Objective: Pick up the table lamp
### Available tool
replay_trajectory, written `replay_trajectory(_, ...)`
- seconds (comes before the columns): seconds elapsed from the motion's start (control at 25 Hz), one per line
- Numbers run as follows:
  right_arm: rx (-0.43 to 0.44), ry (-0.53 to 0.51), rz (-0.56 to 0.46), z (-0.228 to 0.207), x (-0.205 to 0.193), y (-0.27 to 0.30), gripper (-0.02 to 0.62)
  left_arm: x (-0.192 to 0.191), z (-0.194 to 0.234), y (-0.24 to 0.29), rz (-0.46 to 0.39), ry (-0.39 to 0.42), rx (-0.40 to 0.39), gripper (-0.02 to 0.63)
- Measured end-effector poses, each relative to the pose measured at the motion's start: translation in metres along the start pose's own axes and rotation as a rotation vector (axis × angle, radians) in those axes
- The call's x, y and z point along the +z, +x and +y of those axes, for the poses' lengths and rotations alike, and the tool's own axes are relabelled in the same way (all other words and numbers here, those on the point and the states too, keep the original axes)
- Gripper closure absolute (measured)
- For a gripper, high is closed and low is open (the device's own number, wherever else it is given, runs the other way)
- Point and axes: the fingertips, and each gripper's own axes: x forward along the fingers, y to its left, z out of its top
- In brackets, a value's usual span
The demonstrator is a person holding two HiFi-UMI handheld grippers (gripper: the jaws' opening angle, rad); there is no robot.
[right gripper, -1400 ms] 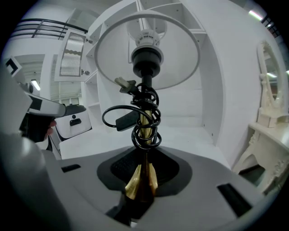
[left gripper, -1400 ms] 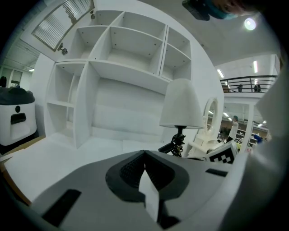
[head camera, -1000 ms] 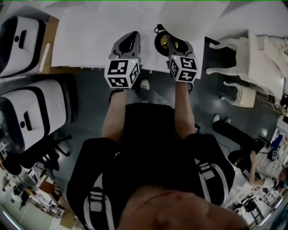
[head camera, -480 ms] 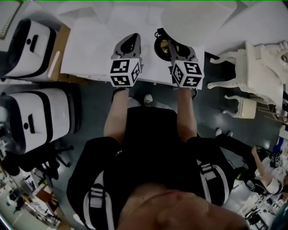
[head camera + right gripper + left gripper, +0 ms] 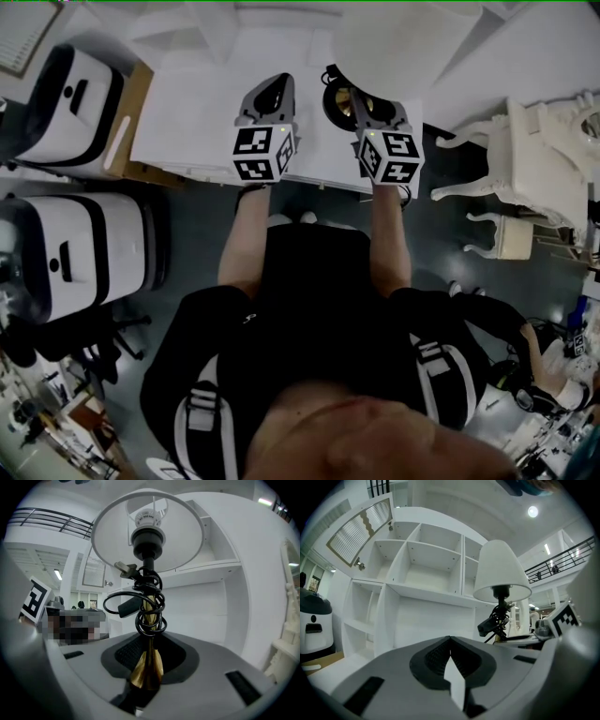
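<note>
The table lamp has a white shade [image 5: 147, 531], a brass stem [image 5: 146, 667] and a black cord [image 5: 145, 606] wound round the stem. My right gripper [image 5: 148, 644] is shut on the brass stem low down, and the lamp stands upright above its jaws. In the head view the right gripper [image 5: 373, 101] sits by the lamp's dark base [image 5: 339, 94], under the shade [image 5: 403, 37]. My left gripper [image 5: 270, 92] hovers to the lamp's left, apart from it. Its jaws [image 5: 450, 639] are shut with nothing between them. From there the lamp shade [image 5: 501, 571] shows at the right.
A white table [image 5: 187, 122] lies below both grippers. A white shelf unit [image 5: 417, 573] stands ahead. A white ornate chair [image 5: 534, 141] is at the right. Two white-and-black machines [image 5: 75, 244] [image 5: 70, 103] stand at the left, next to a cardboard box [image 5: 131, 131].
Both grippers have risen, and the lamp has gone up with the right one. The table has dropped away beneath them. Neither gripper's jaws have changed.
</note>
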Motion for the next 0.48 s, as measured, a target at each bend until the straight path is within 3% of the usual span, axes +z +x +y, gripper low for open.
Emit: replay_trajectory(0.48, 0.028, 0.009, -0.01, 0.0044, 0.0038, 0.006, 0.489, 0.0013, -0.0022, 0.0001, 0.001, 0.015, -0.004, 0.595)
